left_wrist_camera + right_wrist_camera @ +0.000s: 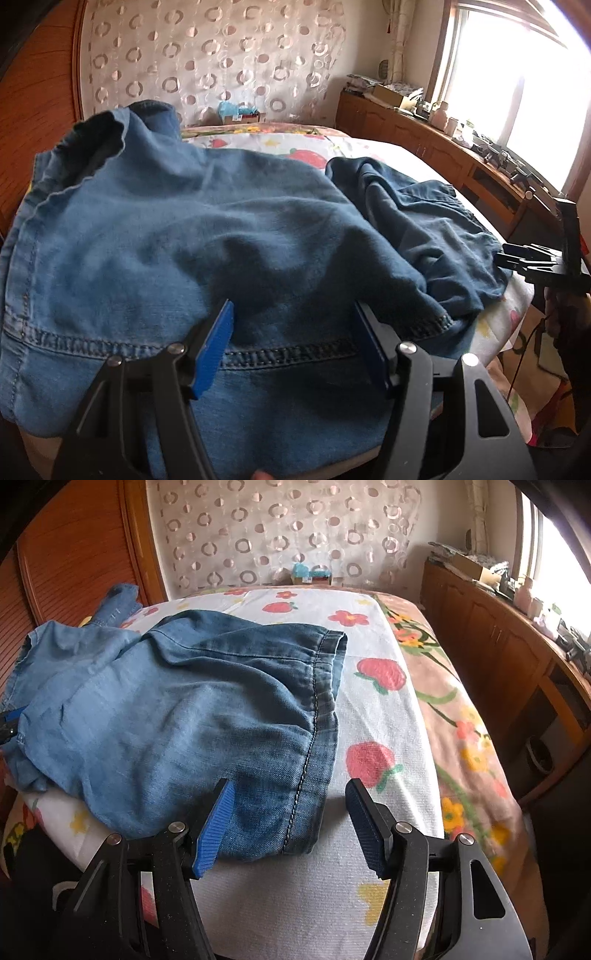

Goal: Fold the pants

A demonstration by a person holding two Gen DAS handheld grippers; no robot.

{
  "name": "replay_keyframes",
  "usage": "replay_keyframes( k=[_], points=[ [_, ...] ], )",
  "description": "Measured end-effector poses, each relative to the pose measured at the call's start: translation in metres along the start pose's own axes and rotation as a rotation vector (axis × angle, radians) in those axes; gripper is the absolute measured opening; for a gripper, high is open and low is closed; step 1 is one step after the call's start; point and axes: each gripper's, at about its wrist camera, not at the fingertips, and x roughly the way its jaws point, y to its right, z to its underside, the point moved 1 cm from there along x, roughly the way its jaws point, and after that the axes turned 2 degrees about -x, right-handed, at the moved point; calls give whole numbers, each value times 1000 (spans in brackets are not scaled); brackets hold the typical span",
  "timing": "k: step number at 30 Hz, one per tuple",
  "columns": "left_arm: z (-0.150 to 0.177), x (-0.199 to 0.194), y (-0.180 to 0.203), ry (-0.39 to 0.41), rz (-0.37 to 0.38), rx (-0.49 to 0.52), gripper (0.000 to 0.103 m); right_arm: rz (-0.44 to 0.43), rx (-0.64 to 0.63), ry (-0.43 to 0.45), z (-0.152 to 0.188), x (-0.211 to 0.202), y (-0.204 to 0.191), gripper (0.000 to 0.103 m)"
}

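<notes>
Pants (177,709) lie rumpled on the strawberry-print sheet (373,716). Left gripper (293,332) hangs wide open over their stitched seam, gripping nothing; right gripper (290,812) gapes empty above their hem.

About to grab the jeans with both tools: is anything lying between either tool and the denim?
Nothing visible. The left tool and the right tool both stand open right over the jeans, which lie bare on the sheet.
</notes>
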Motion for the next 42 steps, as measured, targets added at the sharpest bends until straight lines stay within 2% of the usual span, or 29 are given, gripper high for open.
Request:
replay_keyframes(
  k=[1,3,4,5,6,8,9,12,20,23,26,27,30,31,33,35,36,42],
  points=[
    [0,2,-1,-2,-3,1,64,2,1,2,-1,0,0,62],
    [0,3,-1,-5,-7,-1,64,0,2,2,-2,0,-1,44],
    [0,3,-1,-5,-8,-2,64,-6,0,1,-2,0,-2,39],
    [0,3,-1,-4,-9,0,64,-12,-7,-1,-3,0,-4,26],
    [0,3,-1,-4,-9,2,64,-29,-24,-5,-4,0,-7,20],
    [0,4,-2,-4,-12,9,64,-12,-46,-5,-6,1,-12,17],
    [-1,4,-2,-4,-12,11,64,-14,-49,2,-7,0,-12,11],
    [-1,4,-4,-3,-21,7,64,-7,-41,59,-14,-12,-8,4],
    [-5,0,-9,-2,-48,6,64,107,-2,241,-47,-81,24,2],
    [-6,-1,-12,3,-51,-5,64,88,35,267,-50,-99,40,2],
    [-5,-2,-15,3,-54,-4,64,109,37,227,-41,-88,43,2],
    [-6,-2,-16,2,-55,-5,64,97,54,168,-36,-72,48,3],
    [-8,-5,-19,4,-53,-7,64,79,118,77,-23,-43,59,4],
    [-9,-7,-21,6,-51,-6,64,75,124,64,-21,-39,59,6],
    [-12,-11,-23,13,-56,3,64,84,130,62,-16,-35,58,28],
    [-17,-16,-26,26,-64,16,64,66,129,79,-15,-36,55,45],
    [-20,-18,-28,31,-72,18,64,64,125,92,-16,-38,52,49],
    [-48,-22,-53,43,-128,26,64,74,83,149,-23,-49,37,51]
  ],
)
